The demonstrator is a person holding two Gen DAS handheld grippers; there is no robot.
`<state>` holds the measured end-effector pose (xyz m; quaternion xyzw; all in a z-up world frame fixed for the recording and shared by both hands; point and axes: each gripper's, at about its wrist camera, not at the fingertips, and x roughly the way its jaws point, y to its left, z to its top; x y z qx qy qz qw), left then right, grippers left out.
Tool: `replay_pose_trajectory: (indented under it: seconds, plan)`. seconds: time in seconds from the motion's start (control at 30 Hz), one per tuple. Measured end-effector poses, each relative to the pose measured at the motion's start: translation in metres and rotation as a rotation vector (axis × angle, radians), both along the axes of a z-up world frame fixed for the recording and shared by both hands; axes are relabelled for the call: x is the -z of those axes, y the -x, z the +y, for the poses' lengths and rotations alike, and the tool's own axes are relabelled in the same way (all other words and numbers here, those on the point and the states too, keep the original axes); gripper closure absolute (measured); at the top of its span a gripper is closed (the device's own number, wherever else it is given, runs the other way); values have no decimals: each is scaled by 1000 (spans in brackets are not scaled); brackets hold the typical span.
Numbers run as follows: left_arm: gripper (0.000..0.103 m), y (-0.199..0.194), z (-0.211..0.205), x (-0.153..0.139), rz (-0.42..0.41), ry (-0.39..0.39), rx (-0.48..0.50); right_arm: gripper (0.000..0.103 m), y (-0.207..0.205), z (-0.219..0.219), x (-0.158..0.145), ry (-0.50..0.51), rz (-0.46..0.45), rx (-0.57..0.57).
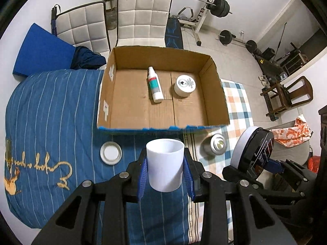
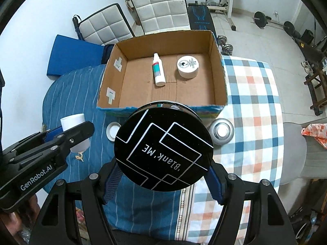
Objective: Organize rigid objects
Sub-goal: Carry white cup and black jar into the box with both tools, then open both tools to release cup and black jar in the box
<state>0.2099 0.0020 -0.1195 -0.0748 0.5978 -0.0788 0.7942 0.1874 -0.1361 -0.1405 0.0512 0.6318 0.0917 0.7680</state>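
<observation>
My left gripper [image 1: 165,171] is shut on a white cup [image 1: 165,164] and holds it above the blue bedspread, just short of the cardboard box [image 1: 163,125]. My right gripper [image 2: 163,167] is shut on a round black tin with a white-line lid [image 2: 163,148], lifted in front of the box [image 2: 159,107]. It also shows in the left wrist view [image 1: 253,149]. Inside the box lie a white spray bottle [image 1: 155,84] and a white jar [image 1: 185,85]. The left gripper with the cup [image 2: 74,122] shows at the left of the right wrist view.
A white round lid [image 1: 111,153] and a silver can [image 1: 217,144] lie on the bed in front of the box. A checked cloth [image 2: 251,94] covers the bed's right side. White chairs, a blue cushion [image 1: 43,49] and gym weights stand beyond.
</observation>
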Motion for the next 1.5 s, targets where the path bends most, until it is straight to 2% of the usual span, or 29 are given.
replay_pose_trajectory:
  seconds: [0.17, 0.27, 0.4, 0.5, 0.67, 0.8, 0.97, 1.23, 1.4, 1.5]
  plan:
    - [74, -44, 4, 15, 30, 10, -7, 29, -44, -4, 12, 27, -1, 14]
    - [74, -80, 7, 37, 73, 18, -17, 29, -80, -7, 32, 50, 16, 20]
    - [74, -120, 11, 78, 147, 12, -24, 29, -129, -8, 75, 69, 73, 34]
    - [74, -144, 14, 116, 220, 11, -37, 29, -161, -11, 121, 64, 155, 53]
    - [74, -176, 20, 179, 349, 27, -60, 29, -186, -8, 182, 91, 261, 48]
    - [74, -192, 22, 206, 390, 15, -78, 29, -195, -4, 215, 129, 314, 36]
    - [74, -210, 24, 226, 416, -6, -91, 29, -204, -4, 237, 148, 359, 36]
    - [73, -222, 15, 238, 447, -55, -59, 28, -214, -4, 264, 161, 426, 37]
    - [63, -220, 10, 234, 472, -96, -37, 28, -218, -9, 267, 155, 441, 51]
    - [60, -215, 12, 225, 464, -77, -52, 27, -220, -13, 266, 146, 454, 68]
